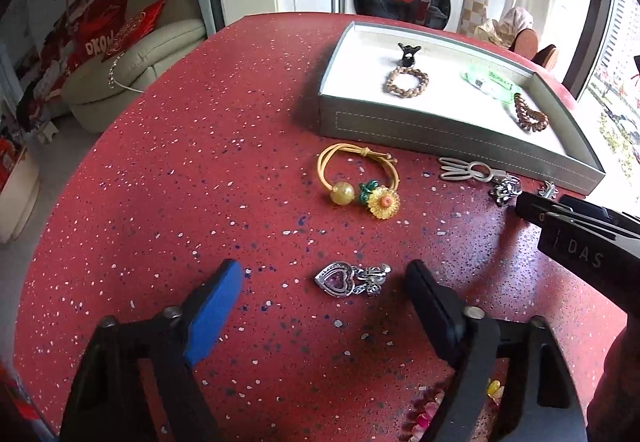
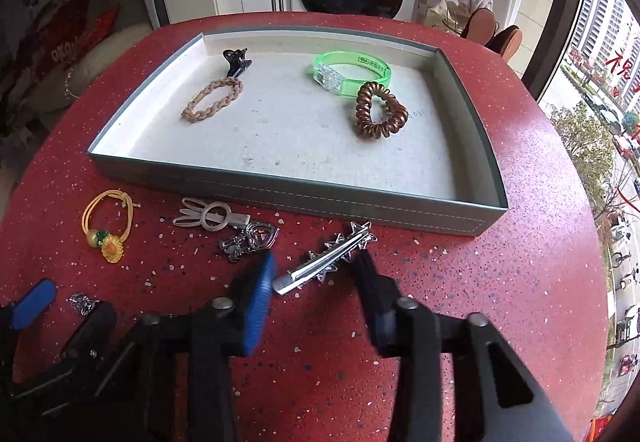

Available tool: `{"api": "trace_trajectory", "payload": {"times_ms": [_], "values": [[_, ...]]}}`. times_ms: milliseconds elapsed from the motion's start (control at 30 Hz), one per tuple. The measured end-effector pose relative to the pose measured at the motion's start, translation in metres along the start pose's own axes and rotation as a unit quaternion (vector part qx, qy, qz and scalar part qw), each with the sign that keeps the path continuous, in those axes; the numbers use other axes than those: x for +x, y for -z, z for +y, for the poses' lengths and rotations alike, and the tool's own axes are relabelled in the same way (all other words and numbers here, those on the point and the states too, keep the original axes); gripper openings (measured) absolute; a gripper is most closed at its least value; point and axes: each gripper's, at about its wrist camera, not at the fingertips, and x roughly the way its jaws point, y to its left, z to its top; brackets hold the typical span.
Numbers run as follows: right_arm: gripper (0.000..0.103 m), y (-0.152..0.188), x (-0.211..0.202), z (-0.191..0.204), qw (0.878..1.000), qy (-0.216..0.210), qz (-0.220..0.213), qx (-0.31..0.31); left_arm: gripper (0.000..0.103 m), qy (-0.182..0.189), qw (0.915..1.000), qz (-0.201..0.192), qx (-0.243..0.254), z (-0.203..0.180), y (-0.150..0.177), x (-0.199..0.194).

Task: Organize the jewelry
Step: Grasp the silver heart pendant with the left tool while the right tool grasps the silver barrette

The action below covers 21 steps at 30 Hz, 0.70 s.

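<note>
Left view: left tongs (image 1: 324,282) apart around the silver heart-shaped pendant with pink stone (image 1: 350,278) on the red speckled bench (image 1: 200,162). Right view: right tongs (image 2: 316,274) closing around the stiff, slippery silver star-studded hair clip (image 2: 328,260), pads apparently not yet pressing; best gripped mid-bar, I'd say.

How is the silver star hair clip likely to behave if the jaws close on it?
The silver star hair clip looks like thin rigid metal, so probably stiff and light. Its smooth, glossy bar may slip or pivot between the pads. Lying flat on the red table, it seems unlikely to roll.
</note>
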Motion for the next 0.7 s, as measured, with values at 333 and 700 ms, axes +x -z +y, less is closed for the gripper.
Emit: {"api": "trace_trajectory", "payload": {"times_ms": [333, 700], "values": [[0.019, 0.015, -0.011, -0.035, 0.999, -0.051, -0.005, 0.016, 0.051, 0.020, 0.9996, -0.012, 0.019, -0.002, 0.002, -0.006], [0.019, 0.021, -0.037, -0.055, 0.994, -0.100, -0.028, 0.020, 0.049, 0.064, 0.9977, -0.022, 0.002, 0.009, 0.004, -0.016]]}}
